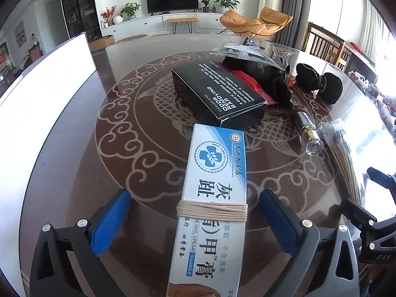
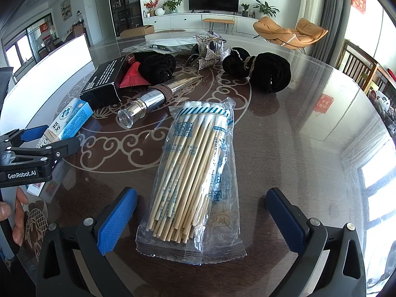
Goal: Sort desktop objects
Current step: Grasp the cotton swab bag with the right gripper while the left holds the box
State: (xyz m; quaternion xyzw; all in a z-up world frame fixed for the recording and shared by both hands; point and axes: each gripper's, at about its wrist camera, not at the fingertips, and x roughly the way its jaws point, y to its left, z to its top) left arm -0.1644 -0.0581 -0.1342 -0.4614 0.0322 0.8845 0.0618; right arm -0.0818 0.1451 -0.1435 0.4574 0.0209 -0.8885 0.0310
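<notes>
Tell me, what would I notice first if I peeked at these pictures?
Probably the blue-and-white nail cream box, tied with string, lying between the open left gripper's blue fingers. Next, the clear bag of cotton swabs lying in front of the open right gripper, with a black box farther back.

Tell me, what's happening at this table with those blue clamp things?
A person is sorting small items on a glass-topped table using a handheld two-finger gripper in each hand. The left gripper sits open around a blue-and-white nail cream box bound with string, its pads not yet touching it. The right gripper is open around the near end of a bag of cotton swabs. Beyond lie a black box, a silver tube and black hair scrunchies, untouched.
</notes>
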